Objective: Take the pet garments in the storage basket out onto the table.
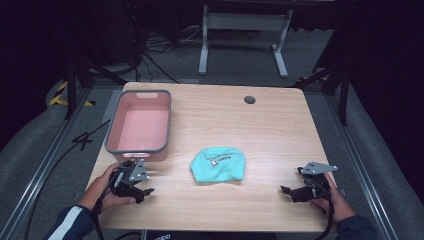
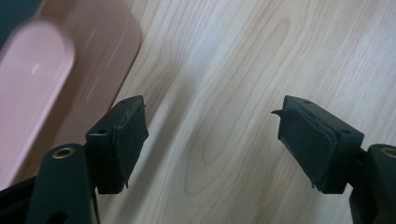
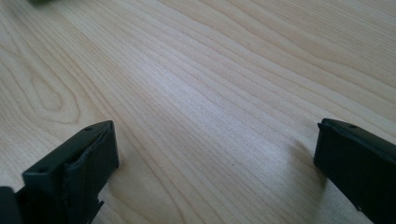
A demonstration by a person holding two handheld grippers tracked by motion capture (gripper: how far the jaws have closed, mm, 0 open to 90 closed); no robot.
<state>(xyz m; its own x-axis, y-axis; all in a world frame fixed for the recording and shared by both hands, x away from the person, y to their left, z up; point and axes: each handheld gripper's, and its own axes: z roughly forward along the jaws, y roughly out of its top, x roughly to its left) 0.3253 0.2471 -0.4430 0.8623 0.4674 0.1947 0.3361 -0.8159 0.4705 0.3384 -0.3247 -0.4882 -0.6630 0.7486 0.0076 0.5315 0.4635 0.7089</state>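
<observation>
two grippers: my left gripper [image 1: 145, 191] and my right gripper [image 1: 285, 190], both with jaws spread and nothing between them
cloth: a teal folded cloth [image 1: 218, 165] lies mid-table between my hands, untouched
bin: a pink bin [image 1: 113, 131] sits empty, just beyond my left hand
step: i judge it the approach, before any grasp
next: swing one gripper in to the cloth's edge, lower, pinch

Desk [image 1: 280, 130]: pale wood-grain top, smooth, satin. Bin [image 1: 112, 131]: pink plastic, glossy, grey rim. Cloth [image 1: 218, 165]: teal, soft, matt.
</observation>
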